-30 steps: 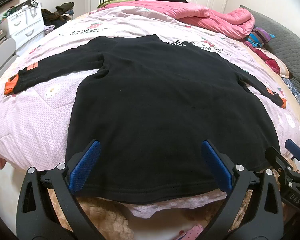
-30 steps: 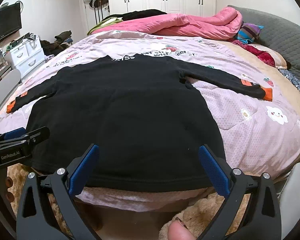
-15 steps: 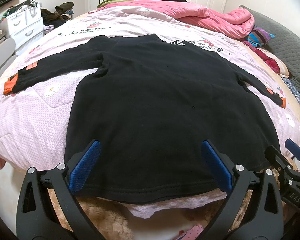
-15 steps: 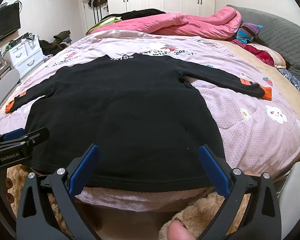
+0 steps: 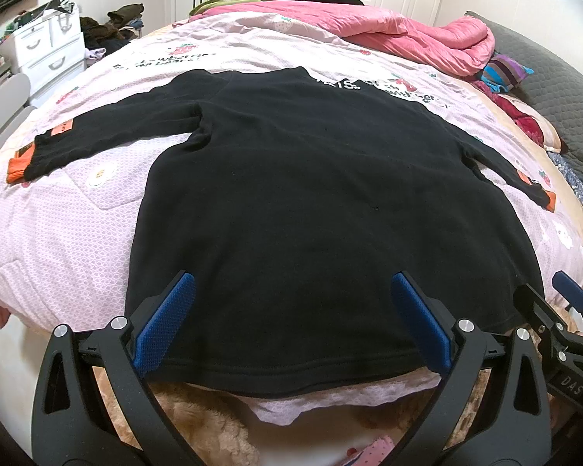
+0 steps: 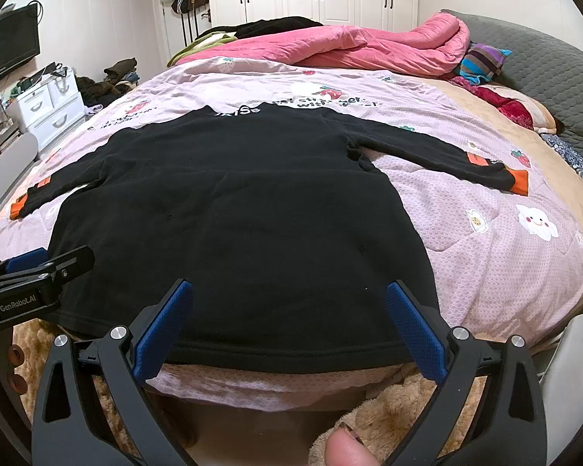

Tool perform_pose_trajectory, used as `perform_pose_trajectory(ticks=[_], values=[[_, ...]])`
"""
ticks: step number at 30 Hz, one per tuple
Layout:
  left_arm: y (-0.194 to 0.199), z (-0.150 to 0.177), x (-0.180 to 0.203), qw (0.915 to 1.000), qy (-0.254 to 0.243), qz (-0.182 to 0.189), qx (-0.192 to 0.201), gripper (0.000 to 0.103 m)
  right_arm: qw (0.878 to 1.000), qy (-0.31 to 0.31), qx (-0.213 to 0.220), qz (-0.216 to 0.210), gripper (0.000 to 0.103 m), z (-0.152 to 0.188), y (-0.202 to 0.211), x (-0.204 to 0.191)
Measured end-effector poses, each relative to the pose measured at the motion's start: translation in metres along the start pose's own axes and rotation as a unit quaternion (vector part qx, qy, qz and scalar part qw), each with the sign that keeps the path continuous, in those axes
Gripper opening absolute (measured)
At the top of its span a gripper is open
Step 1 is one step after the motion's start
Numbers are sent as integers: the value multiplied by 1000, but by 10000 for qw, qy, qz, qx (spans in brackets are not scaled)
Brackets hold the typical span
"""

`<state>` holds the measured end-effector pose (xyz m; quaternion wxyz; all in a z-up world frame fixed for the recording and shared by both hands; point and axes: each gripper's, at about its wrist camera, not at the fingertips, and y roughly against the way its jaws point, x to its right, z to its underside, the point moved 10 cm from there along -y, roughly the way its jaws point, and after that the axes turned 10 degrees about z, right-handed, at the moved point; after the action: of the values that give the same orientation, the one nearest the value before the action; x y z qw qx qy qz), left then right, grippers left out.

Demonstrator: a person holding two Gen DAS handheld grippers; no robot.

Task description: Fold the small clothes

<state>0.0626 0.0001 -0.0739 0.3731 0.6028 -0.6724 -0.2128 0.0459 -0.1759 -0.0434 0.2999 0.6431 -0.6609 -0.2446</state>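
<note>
A black long-sleeved top (image 5: 311,202) lies spread flat on the pink quilt, both sleeves out to the sides with orange cuffs (image 5: 17,161). It also shows in the right wrist view (image 6: 245,225). My left gripper (image 5: 291,291) is open, held just above the hem near its left part. My right gripper (image 6: 289,295) is open, above the hem near its right part. Each gripper shows at the edge of the other's view: the right one (image 5: 563,303), the left one (image 6: 46,268). Neither holds cloth.
The pink patterned quilt (image 6: 505,240) covers the bed. A rumpled bright pink duvet (image 6: 369,46) and folded clothes lie at the far end. A white drawer unit (image 6: 46,112) stands at the left. A brown plush blanket (image 5: 198,427) hangs below the near bed edge.
Both grippers have shifted very slightly; the top lies as before and the jaws stay open.
</note>
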Motion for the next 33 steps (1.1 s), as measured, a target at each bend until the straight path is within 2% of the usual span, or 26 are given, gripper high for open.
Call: perform_pose_trajectory(ticks=[16,33], values=[[-7,-14,0,10000,42,4,64,95,10000,30,-17,40,99,-8,-8,-2],[-33,-76,-7,9998,158,-1,157,95,9999,-150,-37,68,99,-82,-42,-3]])
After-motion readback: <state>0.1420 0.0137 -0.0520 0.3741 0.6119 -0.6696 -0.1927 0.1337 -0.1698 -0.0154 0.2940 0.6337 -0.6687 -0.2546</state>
